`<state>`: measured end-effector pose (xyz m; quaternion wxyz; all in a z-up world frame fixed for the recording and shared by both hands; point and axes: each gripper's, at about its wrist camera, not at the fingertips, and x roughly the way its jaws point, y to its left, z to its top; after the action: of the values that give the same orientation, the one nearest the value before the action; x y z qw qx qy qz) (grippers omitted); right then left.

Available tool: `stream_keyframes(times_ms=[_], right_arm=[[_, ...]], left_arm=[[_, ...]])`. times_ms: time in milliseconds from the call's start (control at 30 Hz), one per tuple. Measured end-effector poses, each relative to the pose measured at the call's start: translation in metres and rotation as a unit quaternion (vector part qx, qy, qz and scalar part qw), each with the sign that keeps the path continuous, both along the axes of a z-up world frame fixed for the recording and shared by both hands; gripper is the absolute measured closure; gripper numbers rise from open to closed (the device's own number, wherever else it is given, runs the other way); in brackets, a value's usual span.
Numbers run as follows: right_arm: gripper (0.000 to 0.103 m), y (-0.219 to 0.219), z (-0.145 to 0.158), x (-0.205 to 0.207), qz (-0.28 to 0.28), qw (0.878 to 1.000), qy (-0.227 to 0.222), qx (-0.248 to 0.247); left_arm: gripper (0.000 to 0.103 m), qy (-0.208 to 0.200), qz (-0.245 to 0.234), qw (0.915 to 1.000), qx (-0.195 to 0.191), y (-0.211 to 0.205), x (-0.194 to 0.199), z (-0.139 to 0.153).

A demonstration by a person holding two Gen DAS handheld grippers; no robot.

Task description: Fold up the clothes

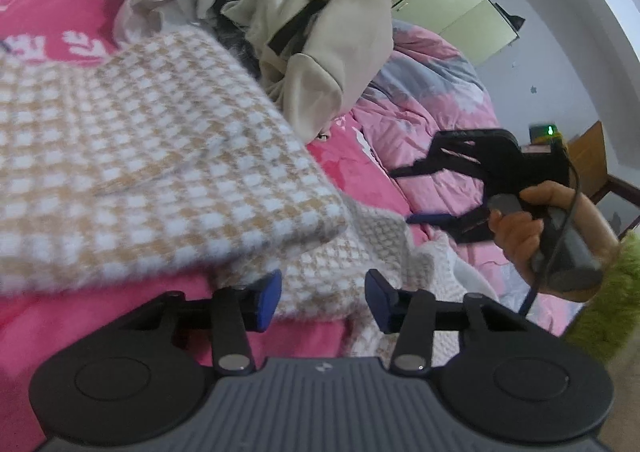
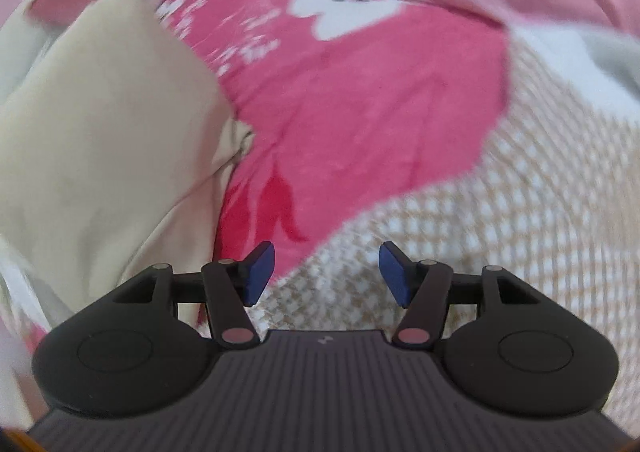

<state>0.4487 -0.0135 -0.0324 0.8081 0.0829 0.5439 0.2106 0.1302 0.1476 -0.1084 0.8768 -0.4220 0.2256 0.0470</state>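
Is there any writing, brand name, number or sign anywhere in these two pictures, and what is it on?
No readable words or numbers.
Small pale emblem on the left gripper's ribbed grey body: a mark, not letters.
Same emblem on the right gripper body.
Green light on a box in the far corner: too small to read.

Left wrist view low across bed; right wrist view steeply down, close; both share checked garment (image 1: 140,156) (image 2: 520,232).

Tan-and-white checked garment (image 1: 152,156) lies folded on the bed – beige clothes (image 1: 320,12) heaped behind (unfolded).
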Motion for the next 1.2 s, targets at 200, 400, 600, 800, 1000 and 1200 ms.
stream_keyframes(times_ms=[200,400,600,800,1000,1200], right_arm=[[0.038,0.072,-0.003,-0.04,0.363,0.903,-0.178,-0.143],[0.022,0.102,-0.041,-0.032,0.47,0.855,-0.132,-0.176],[0.048,0.1,-0.05,-0.041,0.483,0.852,-0.097,-0.176],[0.096,0.091,-0.035,-0.078,0.511,0.824,-0.142,-0.199],[0.097,0.075,0.008,-0.079,0.48,0.842,-0.22,-0.114],[0.097,0.089,-0.026,-0.065,0.463,0.848,-0.246,-0.085]], left_arm=[[0.062,0.004,-0.002,1.0,-0.004,0.004,-0.002,0.001],[0.073,0.01,0.004,0.9998,0.015,0.005,0.003,0.0],[0.079,0.013,0.01,0.9993,0.032,0.004,0.007,-0.004],[0.079,0.011,0.031,0.9959,0.084,-0.006,0.009,0.002],[0.079,0.003,0.072,0.9908,0.114,-0.001,0.003,0.01],[0.079,0.017,0.085,0.9852,0.148,-0.007,0.004,0.01]])
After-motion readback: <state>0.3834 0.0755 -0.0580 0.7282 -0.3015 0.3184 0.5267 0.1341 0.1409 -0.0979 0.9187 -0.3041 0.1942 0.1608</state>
